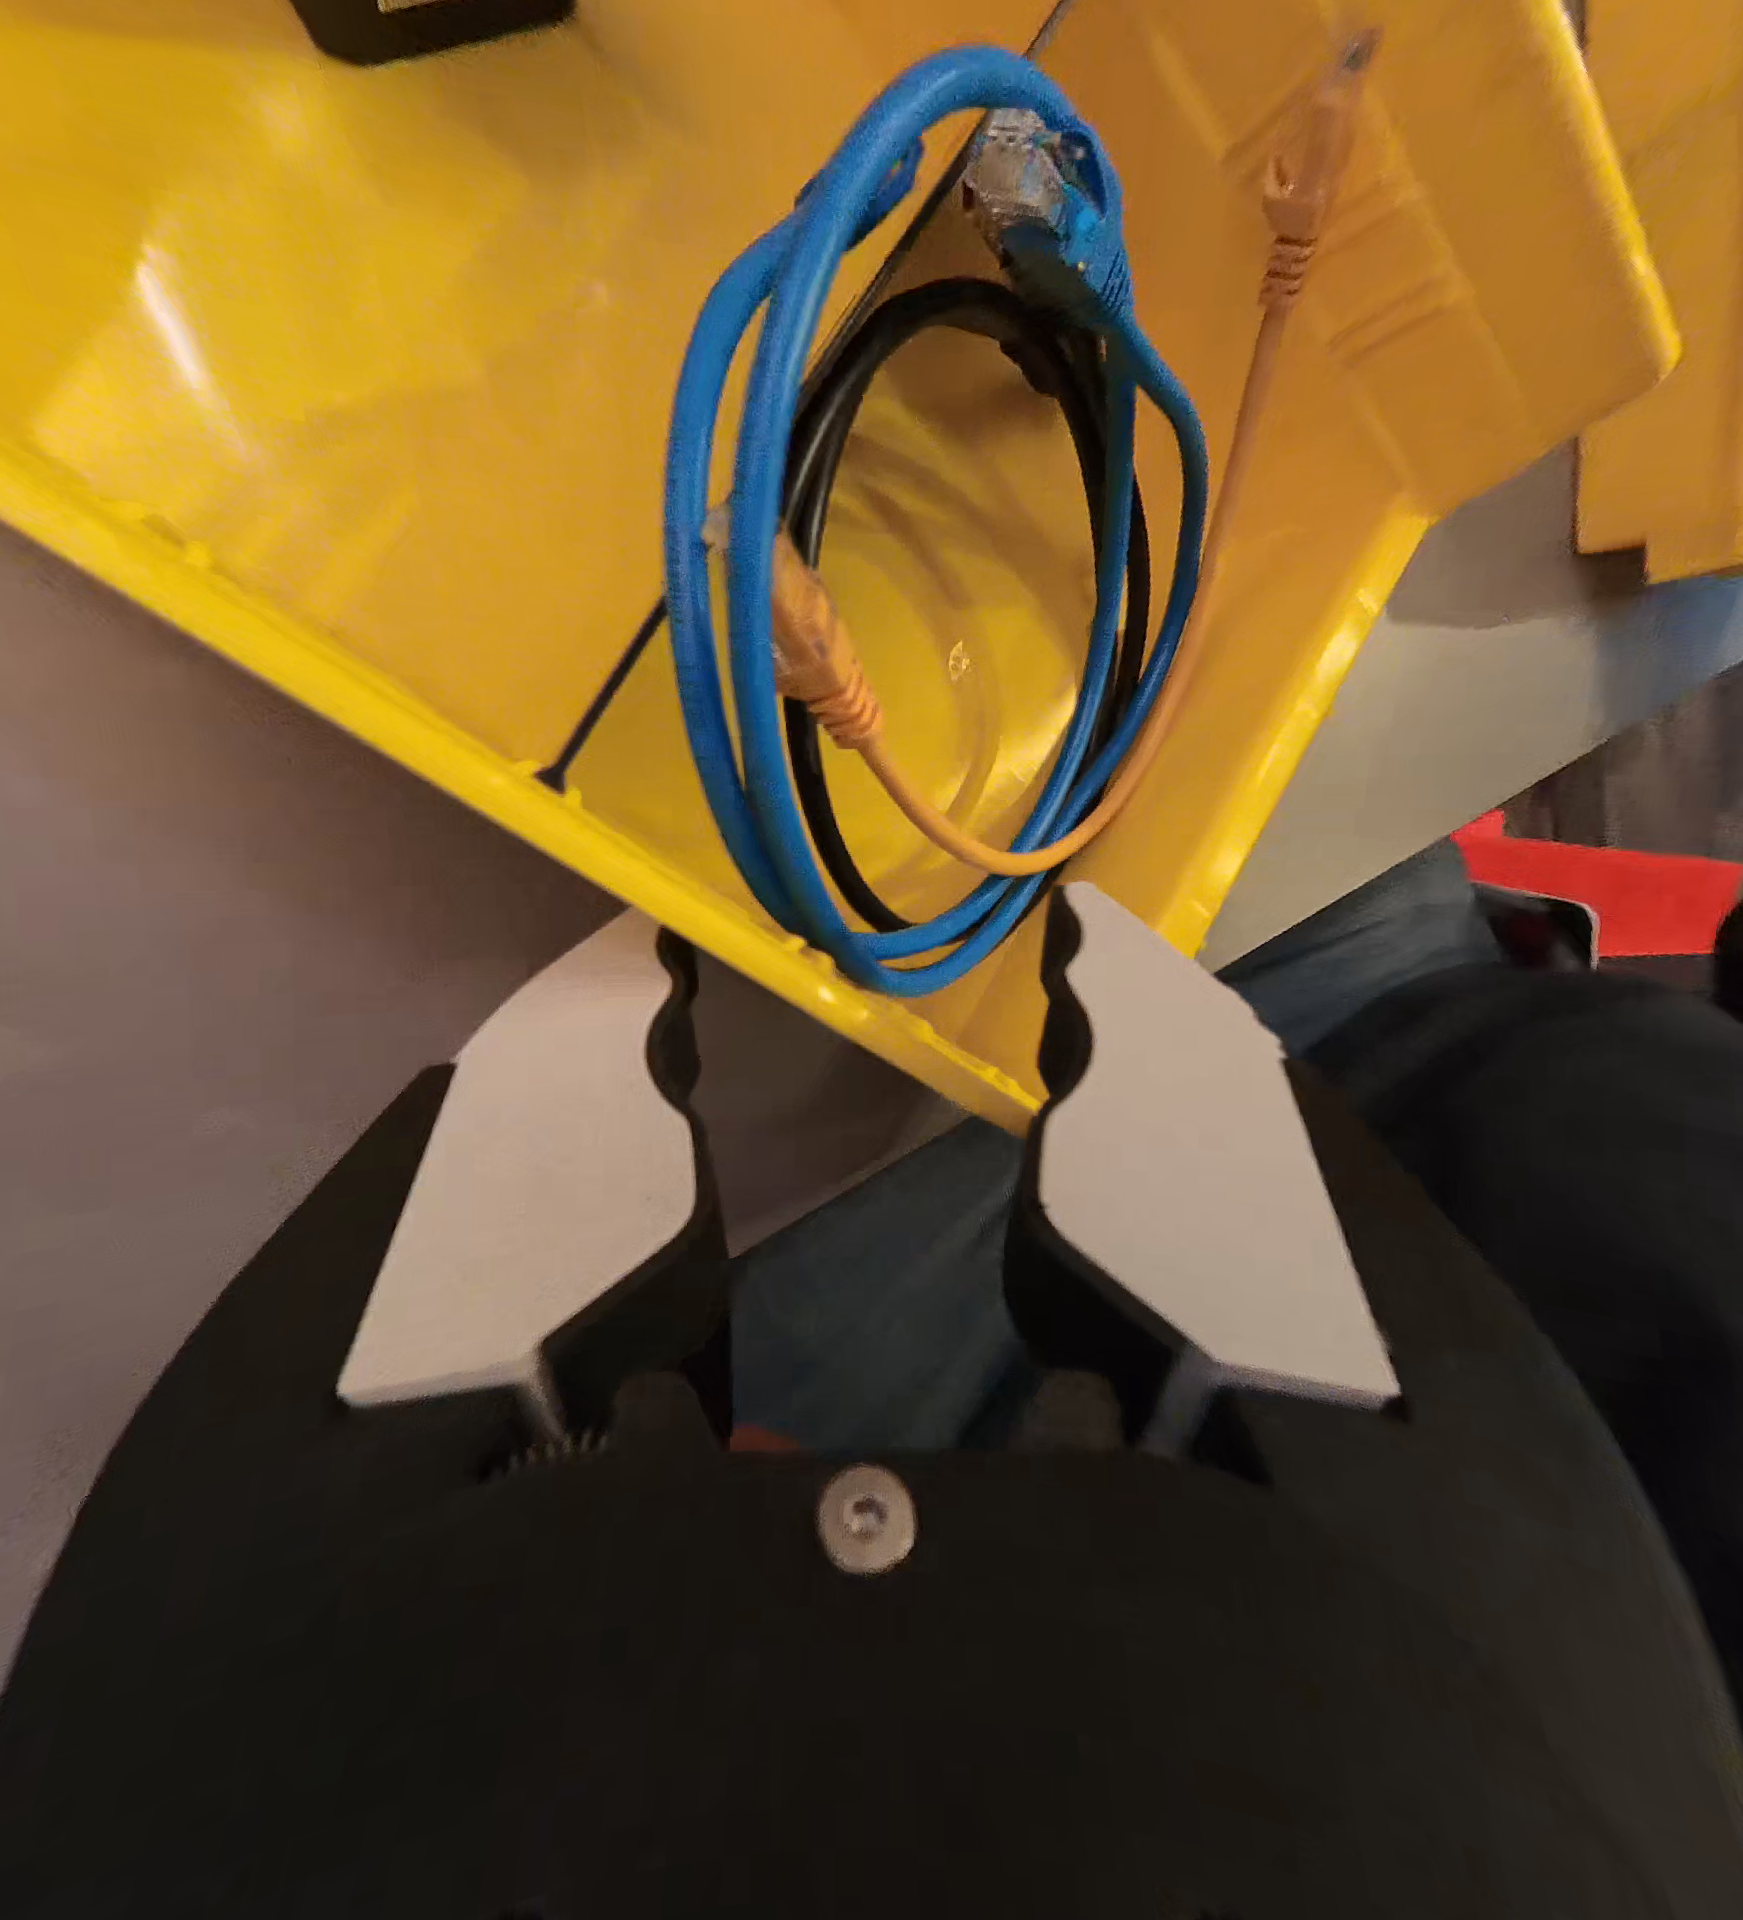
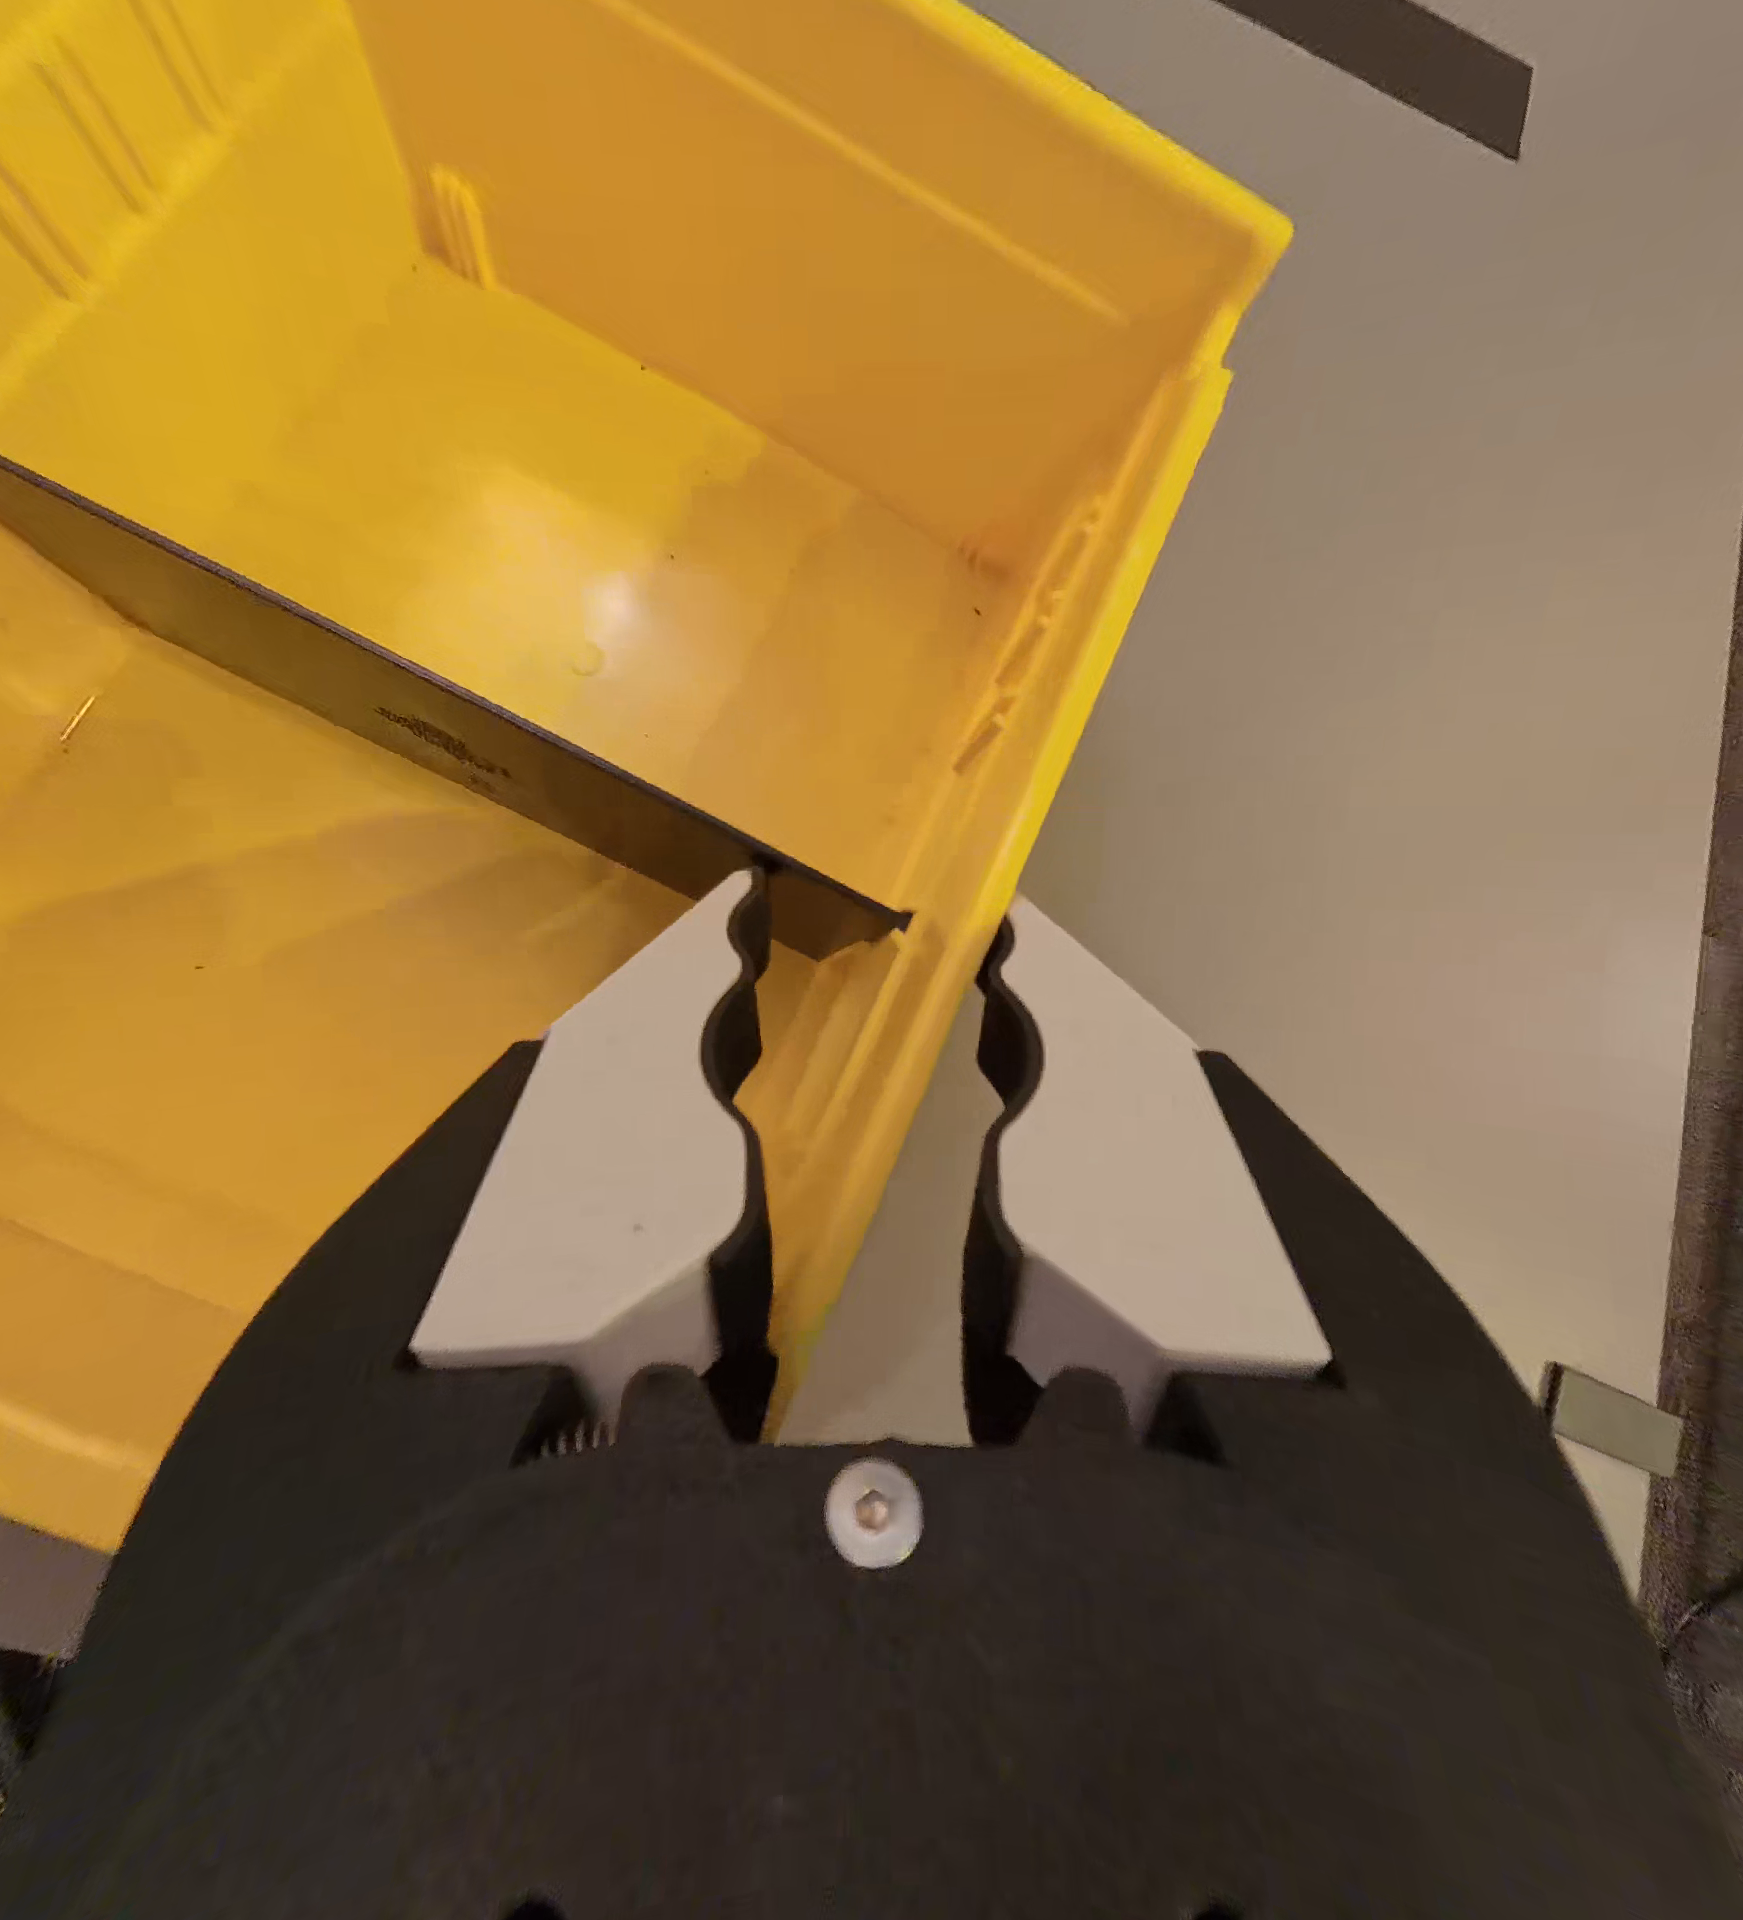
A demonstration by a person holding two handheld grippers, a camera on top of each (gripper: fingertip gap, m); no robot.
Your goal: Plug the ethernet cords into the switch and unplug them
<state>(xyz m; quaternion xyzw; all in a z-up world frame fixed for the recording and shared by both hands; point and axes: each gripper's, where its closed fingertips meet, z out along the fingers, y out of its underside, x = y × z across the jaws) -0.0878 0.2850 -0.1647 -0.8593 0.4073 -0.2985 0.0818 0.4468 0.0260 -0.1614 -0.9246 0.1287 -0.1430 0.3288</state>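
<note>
In the left wrist view a coiled blue ethernet cord, a black cord and an orange cord lie in one compartment of a yellow bin. The blue plugs rest near the black divider. A black box, perhaps the switch, is cut off at the top left. My left gripper is open and empty, just short of the blue loop at the bin's rim. My right gripper is open, and its fingers straddle the bin's side wall where the divider meets it.
The bin sits on a grey table. A second yellow bin stands at the right. A person's legs and a red object show beyond the table edge. Both compartments in the right wrist view hold no cords. One gripper's finger ends stand about 60 centimeters off the other's. To reach the switch in a straight line is about 15 centimeters for my left fingers, about 60 centimeters for my right.
</note>
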